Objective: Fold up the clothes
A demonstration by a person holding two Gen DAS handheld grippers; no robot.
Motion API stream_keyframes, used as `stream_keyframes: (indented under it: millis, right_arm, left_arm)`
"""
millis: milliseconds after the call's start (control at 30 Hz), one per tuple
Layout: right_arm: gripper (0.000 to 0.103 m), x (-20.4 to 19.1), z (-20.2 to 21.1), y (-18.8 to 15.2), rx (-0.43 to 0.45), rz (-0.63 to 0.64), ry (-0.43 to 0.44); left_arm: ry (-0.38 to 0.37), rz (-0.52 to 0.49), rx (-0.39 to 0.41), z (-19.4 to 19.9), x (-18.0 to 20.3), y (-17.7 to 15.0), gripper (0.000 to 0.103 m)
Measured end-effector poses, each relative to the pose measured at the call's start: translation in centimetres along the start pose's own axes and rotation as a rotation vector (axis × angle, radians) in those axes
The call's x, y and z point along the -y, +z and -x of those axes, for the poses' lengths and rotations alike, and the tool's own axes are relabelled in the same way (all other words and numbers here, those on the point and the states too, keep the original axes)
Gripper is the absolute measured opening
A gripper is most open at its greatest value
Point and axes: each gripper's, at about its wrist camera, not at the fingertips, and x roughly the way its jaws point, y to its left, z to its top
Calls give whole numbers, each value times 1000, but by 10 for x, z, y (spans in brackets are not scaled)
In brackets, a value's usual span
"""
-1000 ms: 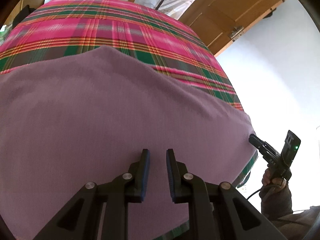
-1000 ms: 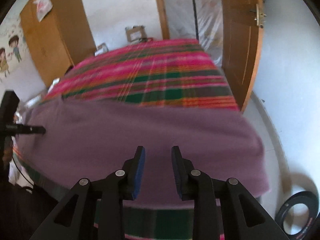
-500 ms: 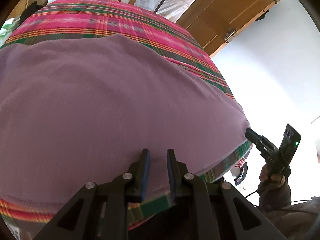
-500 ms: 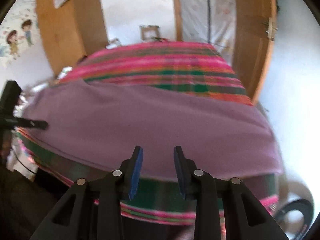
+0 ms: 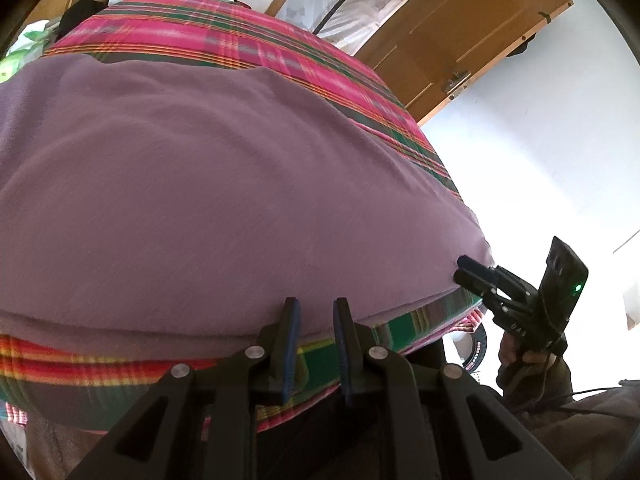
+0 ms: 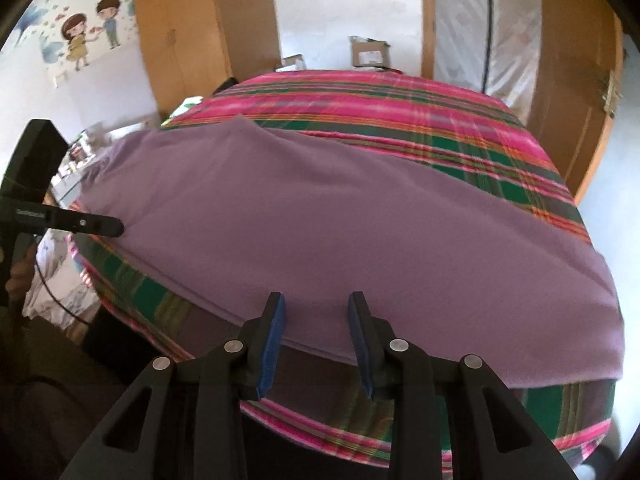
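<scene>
purple cloth [image 6: 340, 216] lies flat on plaid bed [image 6: 400, 112] | looks soft, light, limp; pinch near-edge corners | left gripper [image 5: 316, 344] spread, empty | right gripper [image 6: 316, 340] spread, empty

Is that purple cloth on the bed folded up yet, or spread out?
Spread out: the purple cloth lies flat across the plaid bed.

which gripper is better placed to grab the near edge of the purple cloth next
Left, narrowly. The left gripper sits right at the purple cloth hem; the right gripper hovers over its edge, jaws wider.
</scene>
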Motion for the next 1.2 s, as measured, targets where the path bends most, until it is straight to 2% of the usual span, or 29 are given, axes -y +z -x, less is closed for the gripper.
stream_keyframes:
  millis: [133, 233, 367, 500, 667, 800, 1067, 1200]
  right_arm:
    - [34, -17, -2, 16, 34, 44, 41]
    - [35, -33, -16, 32, 46, 78, 86]
    - [35, -50, -45, 41, 0, 88, 150]
    - [36, -65, -58, 41, -37, 119, 179]
    - [36, -80, -56, 53, -15, 156, 216]
    - [36, -107, -67, 69, 5, 199, 278]
    - [36, -161, -90, 86, -15, 273, 371]
    - [36, -180, -99, 90, -25, 310, 406]
  left_arm:
    - [17, 54, 96, 28, -17, -1, 17]
    - [90, 130, 174, 53, -40, -2, 17]
    - [167, 228, 242, 75, -66, -6, 18]
    - [220, 369, 349, 102, -96, -16, 18]
    - [218, 561, 484, 130, -135, -34, 20]
    - [241, 631, 527, 137, -146, -43, 25]
    - [264, 688, 510, 142, -164, -47, 36]
    - [199, 758, 515, 139, -176, -52, 39]
